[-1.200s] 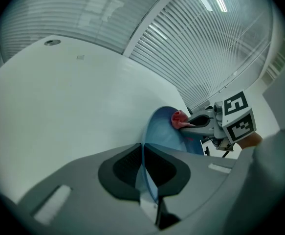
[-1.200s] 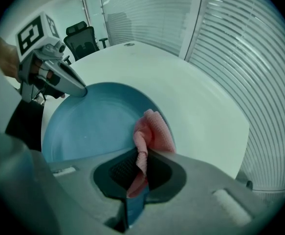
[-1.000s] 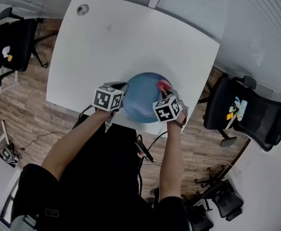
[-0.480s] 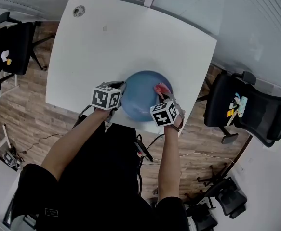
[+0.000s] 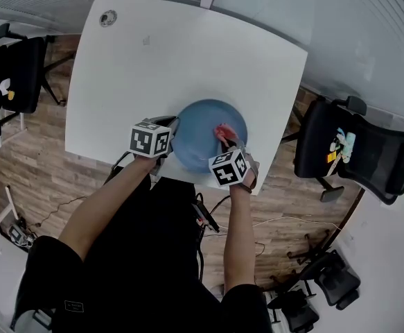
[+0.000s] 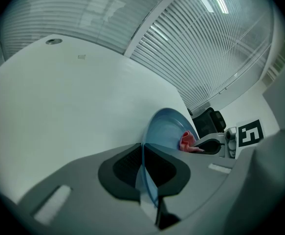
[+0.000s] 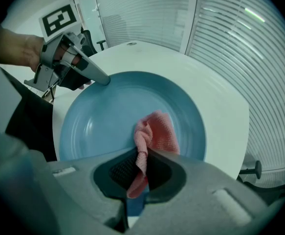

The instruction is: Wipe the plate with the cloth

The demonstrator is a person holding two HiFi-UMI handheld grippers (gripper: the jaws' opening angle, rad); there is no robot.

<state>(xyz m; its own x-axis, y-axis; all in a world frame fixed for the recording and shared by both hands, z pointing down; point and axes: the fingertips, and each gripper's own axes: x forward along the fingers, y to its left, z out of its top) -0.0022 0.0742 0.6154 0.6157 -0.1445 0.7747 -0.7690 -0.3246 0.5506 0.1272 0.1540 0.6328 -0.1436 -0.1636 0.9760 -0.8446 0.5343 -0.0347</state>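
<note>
1. Plate (image 5: 196,136), seemingly rigid, slick and breakable, is sitting at the tabletop's (image 5: 153,68) near edge, its rim being pinched by the left gripper (image 6: 143,166).
2. Cloth (image 7: 158,133), soft and limp, is dangling onto it, being clamped by the right gripper (image 7: 141,166).

A white table (image 5: 153,68) stands on wood floor (image 5: 28,158), black office chairs (image 5: 354,151) either side, window blinds (image 7: 147,13) behind.

Bright, even, cool light through slatted blinds (image 6: 191,38). Heavy fisheye bending with dark vignetted corners. Soft blur nearest each lens.
</note>
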